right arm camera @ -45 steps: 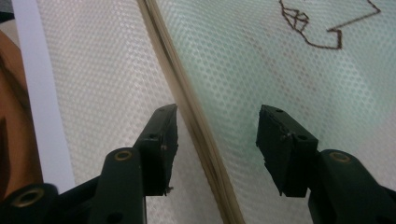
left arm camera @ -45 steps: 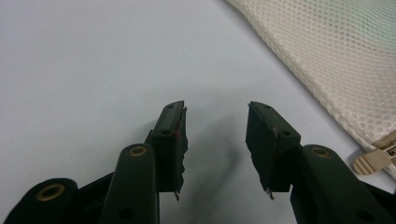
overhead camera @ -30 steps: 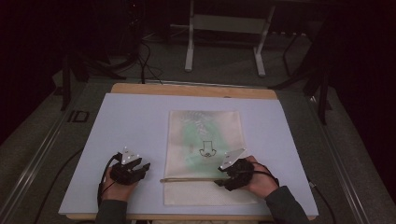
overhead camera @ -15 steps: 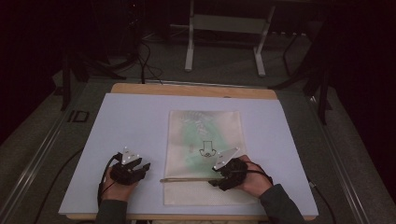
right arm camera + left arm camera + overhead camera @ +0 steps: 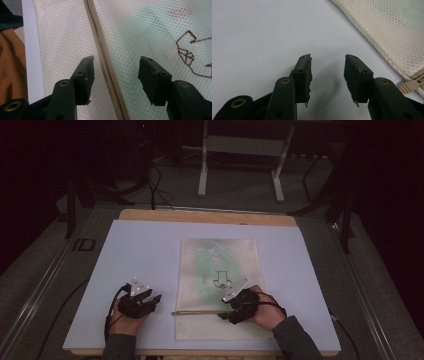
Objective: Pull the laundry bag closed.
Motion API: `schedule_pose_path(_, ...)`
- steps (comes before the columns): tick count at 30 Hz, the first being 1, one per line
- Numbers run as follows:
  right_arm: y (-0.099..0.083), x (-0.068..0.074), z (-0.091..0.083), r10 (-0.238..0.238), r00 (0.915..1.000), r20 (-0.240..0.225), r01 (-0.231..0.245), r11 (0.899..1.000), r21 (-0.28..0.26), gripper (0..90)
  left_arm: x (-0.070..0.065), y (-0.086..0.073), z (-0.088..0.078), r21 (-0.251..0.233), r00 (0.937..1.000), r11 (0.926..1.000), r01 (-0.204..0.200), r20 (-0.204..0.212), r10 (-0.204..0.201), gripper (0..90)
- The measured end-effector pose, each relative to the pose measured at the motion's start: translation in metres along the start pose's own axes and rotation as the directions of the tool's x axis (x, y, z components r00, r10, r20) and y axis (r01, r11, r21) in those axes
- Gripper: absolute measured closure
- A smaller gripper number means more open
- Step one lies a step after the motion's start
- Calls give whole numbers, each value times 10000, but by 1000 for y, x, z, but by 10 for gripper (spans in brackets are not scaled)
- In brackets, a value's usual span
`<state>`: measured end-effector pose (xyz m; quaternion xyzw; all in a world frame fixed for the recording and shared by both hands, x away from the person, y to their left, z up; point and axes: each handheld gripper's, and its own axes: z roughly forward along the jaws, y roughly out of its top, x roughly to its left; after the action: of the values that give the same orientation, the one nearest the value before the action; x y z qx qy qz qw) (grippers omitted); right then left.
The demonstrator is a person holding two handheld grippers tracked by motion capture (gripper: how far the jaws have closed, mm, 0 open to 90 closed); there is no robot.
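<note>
Lying flat on the pale counter point(image 5: 125, 250), right of the middle: a cream mesh bag point(image 5: 218, 265) with something green inside and a zipper point(image 5: 105, 60) running across near its front end. Hovering over that zipper with jaws wide, gripping nothing: right gripper point(image 5: 115, 77). Resting on bare counter just beside the bag's left edge, jaws likewise wide: left gripper point(image 5: 327, 75).

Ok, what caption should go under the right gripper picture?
Open right gripper above the zip of a white mesh bag.
</note>
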<state>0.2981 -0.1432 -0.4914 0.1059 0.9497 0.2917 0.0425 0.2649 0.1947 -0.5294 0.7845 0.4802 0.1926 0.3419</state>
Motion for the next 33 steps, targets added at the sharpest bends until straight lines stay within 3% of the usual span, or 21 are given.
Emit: schedule_pose_path(33,26,9,24,-376,9984,-422,376,9993,-7,471,-1,0,0,46,10000,10000,-72,61,72,562)
